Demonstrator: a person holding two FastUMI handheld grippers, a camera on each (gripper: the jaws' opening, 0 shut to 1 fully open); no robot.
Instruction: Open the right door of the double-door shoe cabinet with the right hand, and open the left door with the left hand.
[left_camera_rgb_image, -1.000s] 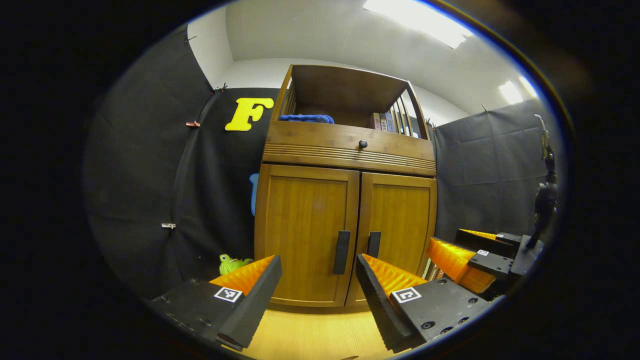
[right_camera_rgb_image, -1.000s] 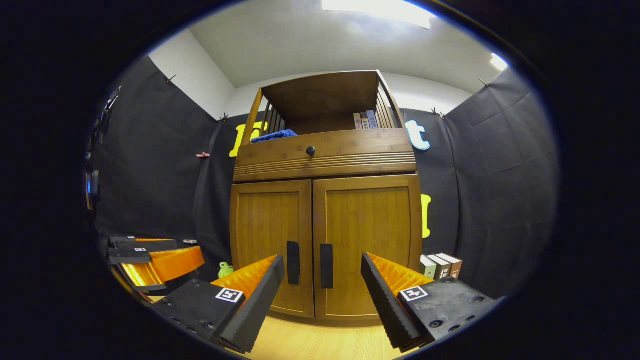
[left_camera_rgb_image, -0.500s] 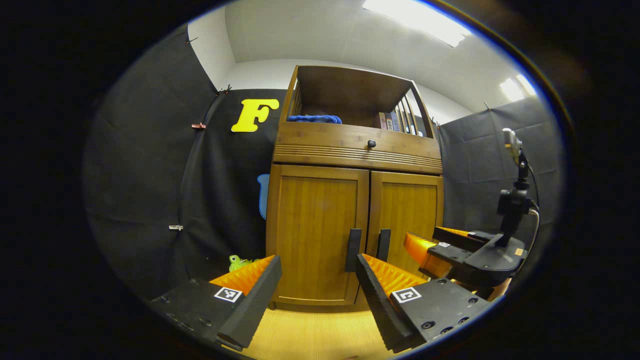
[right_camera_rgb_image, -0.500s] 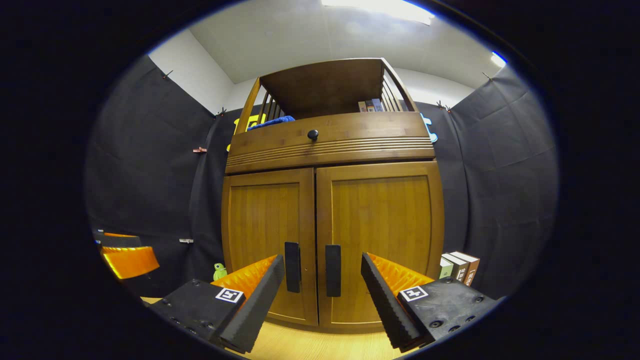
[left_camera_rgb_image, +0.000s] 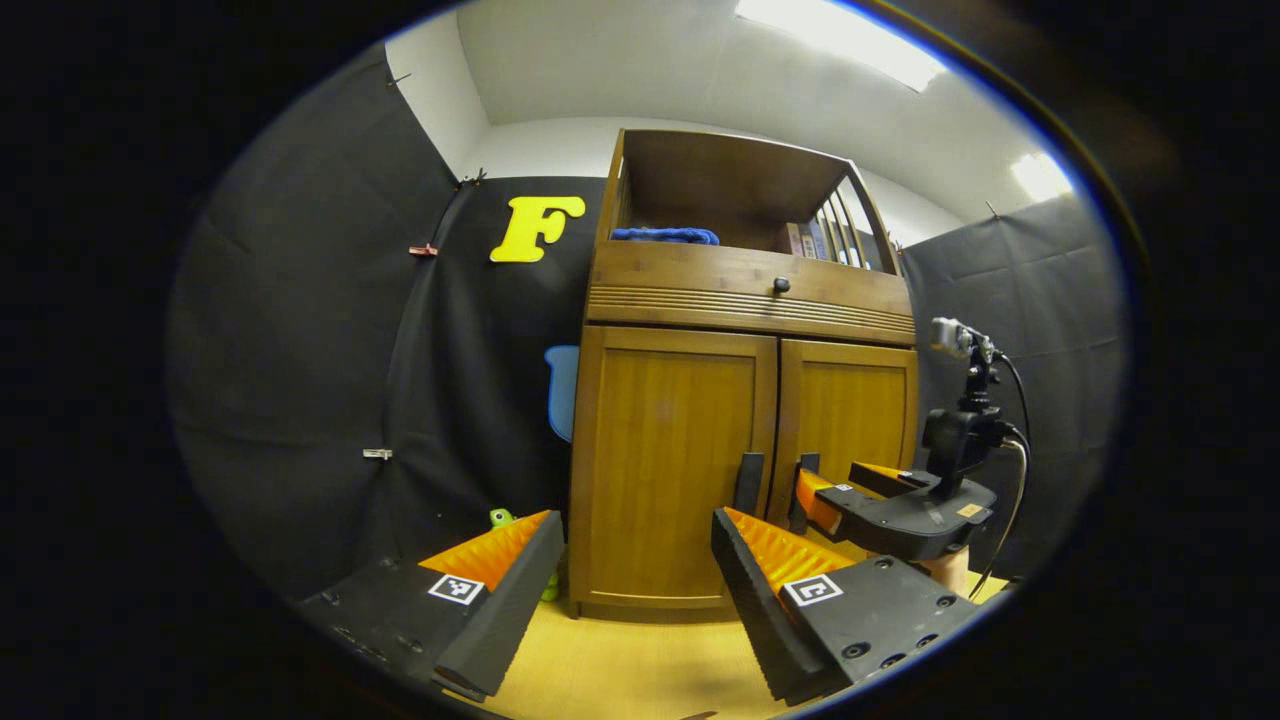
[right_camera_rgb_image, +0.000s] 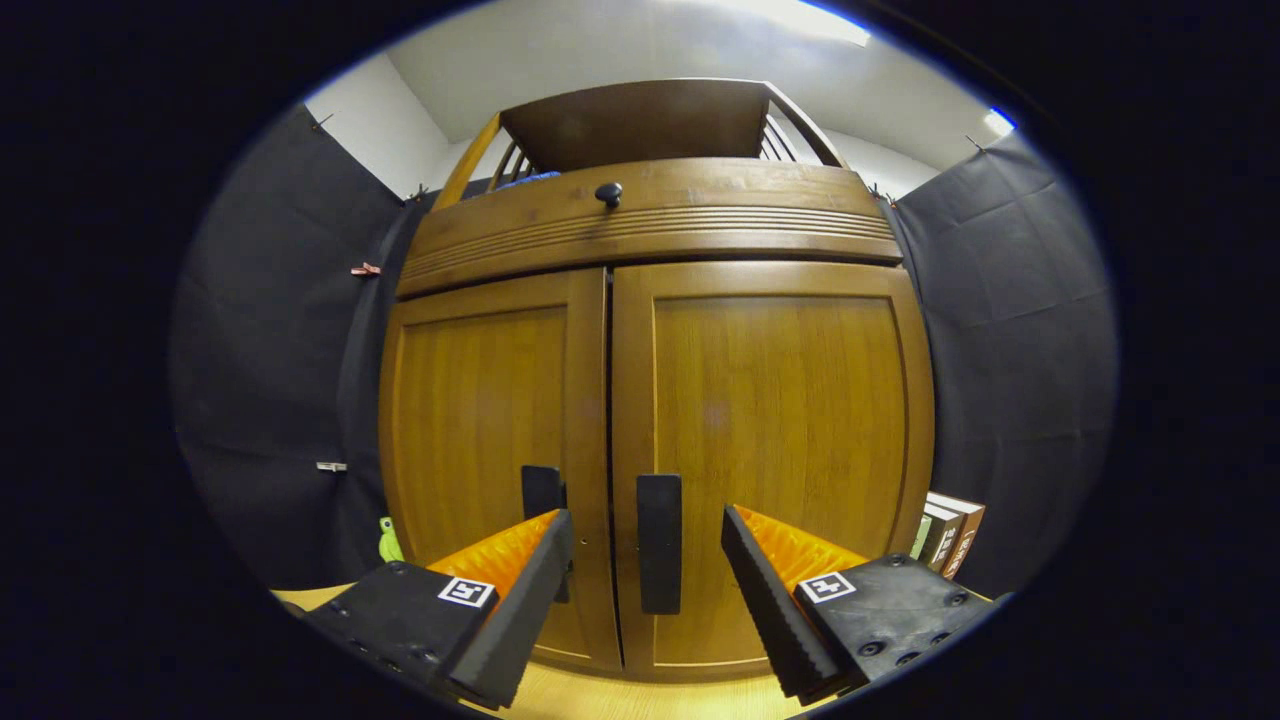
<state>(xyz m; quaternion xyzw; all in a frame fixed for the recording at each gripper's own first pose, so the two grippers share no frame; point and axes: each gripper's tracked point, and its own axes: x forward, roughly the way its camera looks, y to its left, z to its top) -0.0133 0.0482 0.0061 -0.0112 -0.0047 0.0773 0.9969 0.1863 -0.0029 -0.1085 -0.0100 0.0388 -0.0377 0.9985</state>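
While both doors of the shoe cabinet (right_camera_rgb_image: 660, 400) were shut, the right door (right_camera_rgb_image: 770, 450) and the left door (right_camera_rgb_image: 480, 450) met at a thin middle seam, each with a black upright handle beside it. In the right gripper view the right handle (right_camera_rgb_image: 659, 542) stood between the fingers of the right tongs (right_camera_rgb_image: 645, 590), which were spread wide apart and touched nothing; the left handle (right_camera_rgb_image: 541, 492) showed just above the left-hand finger. The cabinet stood close before these tongs, on a pale wooden floor (right_camera_rgb_image: 620, 700).

In the left gripper view the cabinet stood farther off and a little to the right, and the left tongs (left_camera_rgb_image: 635, 590) were likewise wide apart, holding nothing, well short of the left door (left_camera_rgb_image: 670, 470). The right tongs (left_camera_rgb_image: 835, 497) appeared there near the door handles, with a small camera on a stalk (left_camera_rgb_image: 960, 400) above them.

Above the doors ran a drawer with a round black knob (right_camera_rgb_image: 608, 192). A blue cloth (left_camera_rgb_image: 665, 236) and some books (left_camera_rgb_image: 810, 240) lay on the open top shelf. More books (right_camera_rgb_image: 945, 530) stood on the floor right of the cabinet, and a green toy (left_camera_rgb_image: 500, 518) sat left of it.
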